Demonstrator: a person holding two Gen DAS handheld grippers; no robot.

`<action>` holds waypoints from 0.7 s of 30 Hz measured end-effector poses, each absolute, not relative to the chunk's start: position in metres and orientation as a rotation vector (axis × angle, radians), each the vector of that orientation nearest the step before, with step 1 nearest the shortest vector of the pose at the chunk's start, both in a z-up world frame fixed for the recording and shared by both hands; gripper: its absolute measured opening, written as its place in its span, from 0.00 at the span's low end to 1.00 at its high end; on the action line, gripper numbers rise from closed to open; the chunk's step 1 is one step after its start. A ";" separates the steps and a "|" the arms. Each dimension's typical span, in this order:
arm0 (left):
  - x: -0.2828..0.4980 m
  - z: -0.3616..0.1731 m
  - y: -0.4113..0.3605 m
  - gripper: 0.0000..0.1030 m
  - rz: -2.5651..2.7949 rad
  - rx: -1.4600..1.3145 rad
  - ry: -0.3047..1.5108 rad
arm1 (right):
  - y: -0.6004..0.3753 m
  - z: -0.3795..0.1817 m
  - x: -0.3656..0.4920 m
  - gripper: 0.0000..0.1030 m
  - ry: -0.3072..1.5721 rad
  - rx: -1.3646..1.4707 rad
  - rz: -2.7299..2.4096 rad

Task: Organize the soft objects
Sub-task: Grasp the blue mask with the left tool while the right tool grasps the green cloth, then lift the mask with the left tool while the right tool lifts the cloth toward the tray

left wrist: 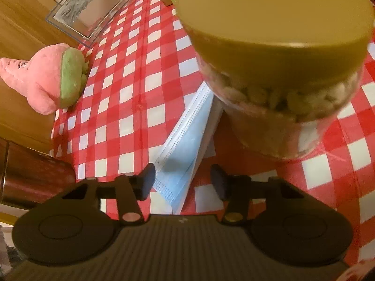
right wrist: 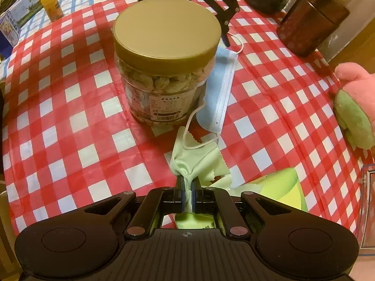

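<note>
1. Here, the right gripper [right wrist: 187, 187] has its jaws closed tight on a pale green cloth [right wrist: 196, 161], which bunches up between the pads and spreads out crumpled onto the red-and-white checked tablecloth [right wrist: 70, 107] just ahead of them.
2. A white ear loop [right wrist: 191, 128] of the blue face mask [right wrist: 218, 89] lies across the top of that cloth.
3. The mask lies flat on the tablecloth, just beside the clear plastic jar [right wrist: 164, 70] with its gold lid [right wrist: 167, 27]; part of the mask is hidden behind the jar.
4. The left gripper [left wrist: 182, 181] hangs over the near end of the mask [left wrist: 185, 140] with its jaws partly apart; the mask lies below the gap and the pads do not press on it.
5. In the right wrist view that gripper [right wrist: 226, 39] shows as dark fingers coming down at the far end of the mask, behind the jar.
6. A pink and green plush toy [left wrist: 46, 79] sits at the tablecloth's edge, well apart from the mask, with a clear plastic bin [left wrist: 91, 9] beyond it.
7. A brown jar [right wrist: 311, 18] stands near the far corner of the cloth-covered table.
8. A green and yellow soft object [right wrist: 281, 187] lies just right of the right gripper, touching the pale cloth's edge.
</note>
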State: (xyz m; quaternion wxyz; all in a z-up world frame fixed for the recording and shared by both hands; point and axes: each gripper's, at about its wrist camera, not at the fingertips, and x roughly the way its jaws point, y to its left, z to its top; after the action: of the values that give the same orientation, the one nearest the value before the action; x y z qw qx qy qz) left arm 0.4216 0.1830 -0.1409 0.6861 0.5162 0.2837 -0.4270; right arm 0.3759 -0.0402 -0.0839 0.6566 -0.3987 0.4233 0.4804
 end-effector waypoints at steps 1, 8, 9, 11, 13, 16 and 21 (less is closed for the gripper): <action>0.423 -0.141 0.182 0.35 -0.955 1.152 0.641 | -0.041 -0.084 0.376 0.05 0.956 -0.900 1.086; 0.425 -0.141 0.177 0.03 -0.915 1.137 0.666 | -0.046 -0.077 0.376 0.05 0.932 -0.876 1.055; 0.425 -0.140 0.178 0.03 -0.897 1.126 0.666 | -0.047 -0.076 0.376 0.05 0.930 -0.873 1.049; 0.425 -0.136 0.180 0.02 -0.857 1.101 0.685 | -0.048 -0.072 0.375 0.05 0.921 -0.865 1.036; 0.426 -0.129 0.185 0.01 -0.818 1.073 0.705 | -0.049 -0.068 0.374 0.05 0.914 -0.845 1.024; 0.425 -0.116 0.195 0.01 -0.753 1.039 0.730 | -0.051 -0.059 0.371 0.05 0.898 -0.825 1.008; 0.419 -0.083 0.213 0.01 -0.646 0.963 0.770 | -0.057 -0.038 0.366 0.05 0.870 -0.759 0.963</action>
State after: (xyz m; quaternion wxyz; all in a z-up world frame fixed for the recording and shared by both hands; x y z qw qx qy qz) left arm 0.4194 0.2134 -0.0835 0.7674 0.4435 0.3548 -0.2977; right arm 0.3662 -0.0574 -0.0383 0.7305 -0.3445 0.3952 0.4376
